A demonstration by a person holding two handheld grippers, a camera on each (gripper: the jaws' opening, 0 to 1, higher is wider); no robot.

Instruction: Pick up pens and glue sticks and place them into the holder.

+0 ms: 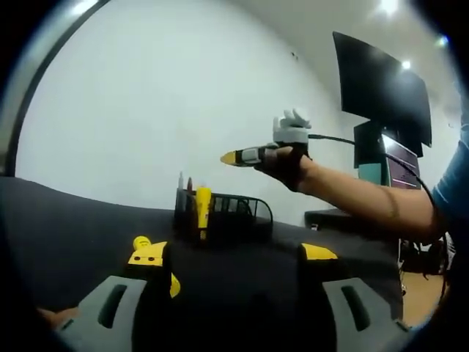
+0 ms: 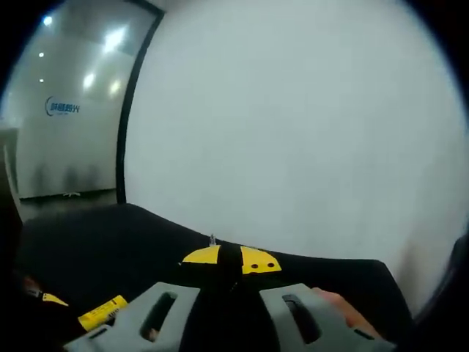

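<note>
White wall backs a dark table (image 1: 66,227). At 12 o'clock from the wide left gripper (image 1: 238,257) stands the holder (image 1: 223,213), pens inside; a glue stick (image 1: 143,242) lies at 10. Right gripper (image 2: 231,258), raised, pinches a thin pen (image 2: 212,240).

A broad white wall (image 1: 161,103) stood behind a table covered in black cloth (image 1: 66,235). Off to one side, a large dark screen (image 1: 381,88) was mounted high, with a smaller monitor (image 1: 399,158) lit below it and a teal box (image 1: 372,174) just beside that. A black cable (image 1: 366,147) ran across in front of them. Ceiling lights (image 1: 388,7) glowed overhead. In the right gripper view, a glass partition (image 2: 69,110) with a dark frame (image 2: 132,103) met the white wall, and small blue lettering (image 2: 62,108) sat on the glass, too blurred to read.
</note>
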